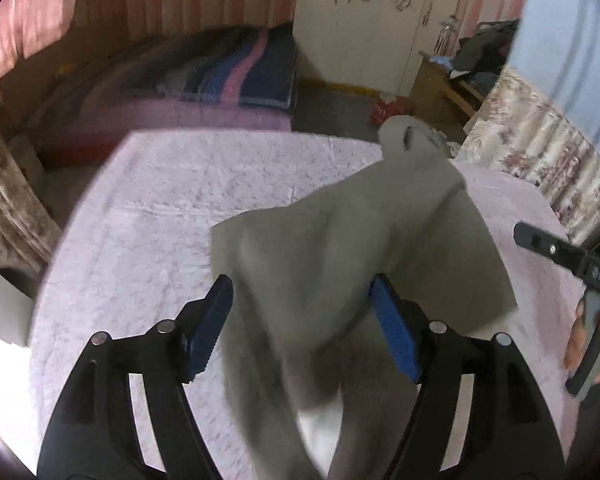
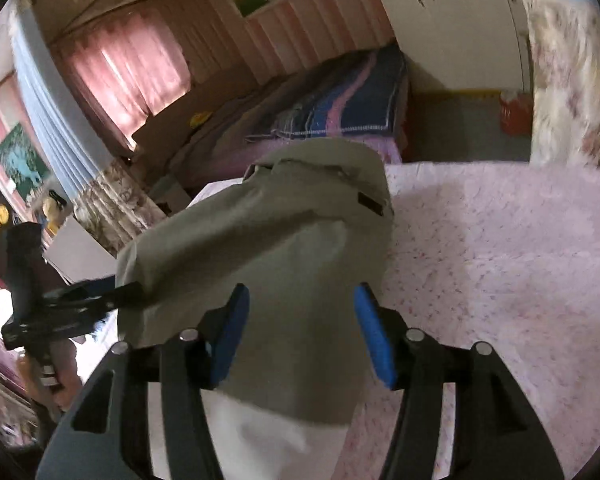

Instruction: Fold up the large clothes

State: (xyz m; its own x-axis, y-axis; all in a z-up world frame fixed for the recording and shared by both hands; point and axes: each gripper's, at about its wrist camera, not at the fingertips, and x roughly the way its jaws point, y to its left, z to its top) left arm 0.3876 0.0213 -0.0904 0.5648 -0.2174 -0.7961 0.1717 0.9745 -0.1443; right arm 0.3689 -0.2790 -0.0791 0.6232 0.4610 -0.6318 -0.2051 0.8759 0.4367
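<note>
A large beige garment [image 1: 360, 232] lies partly lifted over the pink bed cover [image 1: 160, 200], its near part blurred. My left gripper [image 1: 300, 292] stands open, its blue pads wide apart with the cloth hanging loose between them. In the right wrist view the same garment [image 2: 280, 240] fills the gap of my right gripper [image 2: 298, 300], whose jaws also stand apart without pinching the cloth. A dark label [image 2: 370, 202] shows near the garment's far end. The other gripper [image 2: 100, 292] reaches the cloth's left edge. A hand [image 1: 580, 344] holds the right gripper's handle at the right edge.
A second bed with a blue and pink striped blanket [image 1: 228, 76] stands beyond the pink cover's far edge. A white wardrobe [image 1: 360, 20], a wooden table piled with clothes [image 1: 452, 76] and a floral curtain [image 1: 532, 140] are at the back right. Something red [image 1: 384, 110] lies on the floor.
</note>
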